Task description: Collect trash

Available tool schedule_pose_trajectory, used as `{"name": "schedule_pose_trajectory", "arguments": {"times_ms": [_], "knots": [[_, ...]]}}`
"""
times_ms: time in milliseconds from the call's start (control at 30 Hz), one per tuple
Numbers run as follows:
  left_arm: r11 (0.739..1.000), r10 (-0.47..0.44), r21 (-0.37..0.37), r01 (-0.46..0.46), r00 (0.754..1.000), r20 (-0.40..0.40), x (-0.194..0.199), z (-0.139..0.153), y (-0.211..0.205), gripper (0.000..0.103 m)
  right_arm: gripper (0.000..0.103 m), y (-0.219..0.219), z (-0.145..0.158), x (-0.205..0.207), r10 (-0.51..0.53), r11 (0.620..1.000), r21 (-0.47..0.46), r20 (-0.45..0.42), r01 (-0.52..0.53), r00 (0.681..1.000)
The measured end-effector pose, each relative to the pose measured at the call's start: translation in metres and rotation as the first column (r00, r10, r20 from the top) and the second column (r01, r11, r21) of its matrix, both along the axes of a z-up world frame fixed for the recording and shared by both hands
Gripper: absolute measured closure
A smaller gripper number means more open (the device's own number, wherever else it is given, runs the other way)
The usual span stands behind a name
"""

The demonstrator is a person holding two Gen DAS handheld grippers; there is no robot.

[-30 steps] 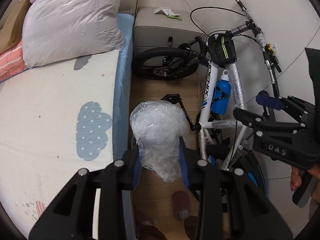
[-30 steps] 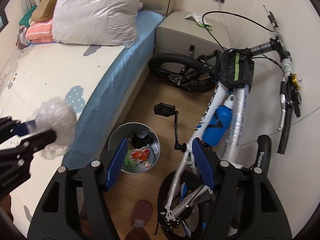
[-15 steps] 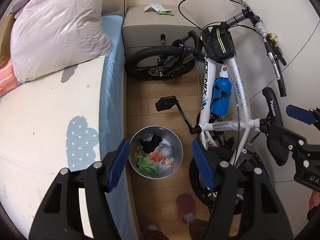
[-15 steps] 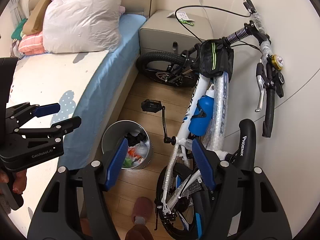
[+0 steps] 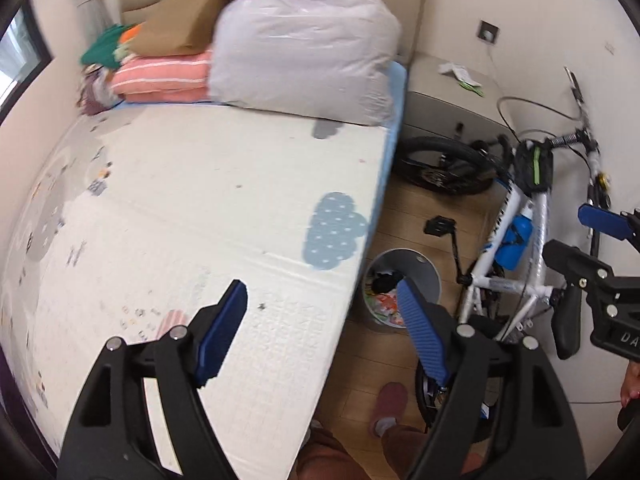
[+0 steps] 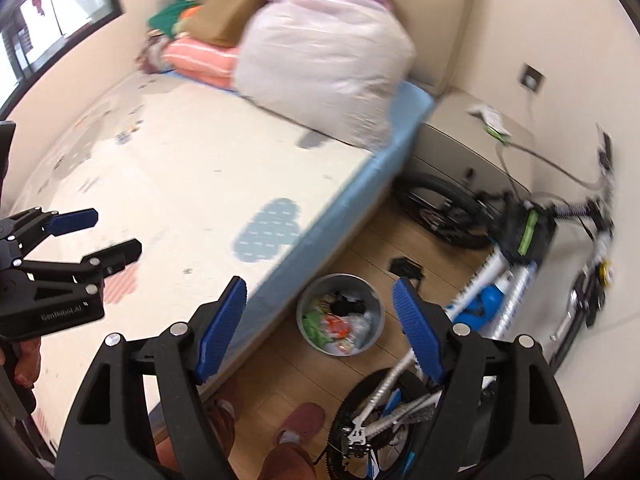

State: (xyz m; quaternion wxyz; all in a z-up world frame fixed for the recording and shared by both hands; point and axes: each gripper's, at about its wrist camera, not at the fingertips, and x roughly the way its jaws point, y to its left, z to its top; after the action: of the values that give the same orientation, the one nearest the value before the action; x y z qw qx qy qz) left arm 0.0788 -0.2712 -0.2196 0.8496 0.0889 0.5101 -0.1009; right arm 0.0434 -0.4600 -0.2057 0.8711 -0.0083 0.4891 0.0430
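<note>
A round metal trash bin [image 6: 374,298] stands on the wood floor between the bed and a bicycle, with mixed trash [image 6: 340,324] inside; it also shows in the left wrist view [image 5: 424,266]. My left gripper [image 5: 320,328] is open and empty, above the bed's edge beside the bin; it shows in the right wrist view [image 6: 100,236] too. My right gripper [image 6: 318,324] is open and empty, high above the bin; it shows in the left wrist view [image 5: 576,236] at the right. Paper scraps [image 5: 460,74] lie on the nightstand.
A bed with a cloud-print mat [image 5: 200,200] fills the left. A large bagged pillow [image 5: 304,48] and folded bedding [image 5: 160,76] sit at its head. A white bicycle [image 5: 524,216] leans on the right wall. A grey nightstand [image 6: 460,136] stands behind it. A slippered foot [image 6: 300,424] is below.
The left gripper let go of the clear plastic wad over the bin and opened. Both grippers have since swung left and up, toward the bed.
</note>
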Motion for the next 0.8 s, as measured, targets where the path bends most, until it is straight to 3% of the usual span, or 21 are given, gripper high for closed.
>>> {"name": "schedule_pose_trajectory", "arguments": {"times_ms": [167,333,567,800], "knots": [[0.983,0.178,0.022,-0.180,0.982,0.064,-0.024,0.048,0.088,0.021,0.020,0.075,0.043,-0.001,0.126,0.992,-0.011,0.057,-0.126,0.990],[0.959,0.280,0.024,-0.283,0.956,0.088,-0.048,0.080,0.163,0.020,0.020,0.146,0.077,-0.007,0.181,0.983,0.013,0.084,-0.182,0.980],[0.962,0.268,0.024,-0.273,0.955,0.131,-0.077,0.111,0.235,0.020,0.019,0.231,0.108,-0.023,0.122,0.989,0.066,0.104,-0.129,0.987],[0.975,0.218,0.000,-0.221,0.964,0.152,-0.094,0.130,0.285,0.016,0.019,0.295,0.124,-0.044,0.057,0.996,0.061,0.111,-0.064,0.992]]}}
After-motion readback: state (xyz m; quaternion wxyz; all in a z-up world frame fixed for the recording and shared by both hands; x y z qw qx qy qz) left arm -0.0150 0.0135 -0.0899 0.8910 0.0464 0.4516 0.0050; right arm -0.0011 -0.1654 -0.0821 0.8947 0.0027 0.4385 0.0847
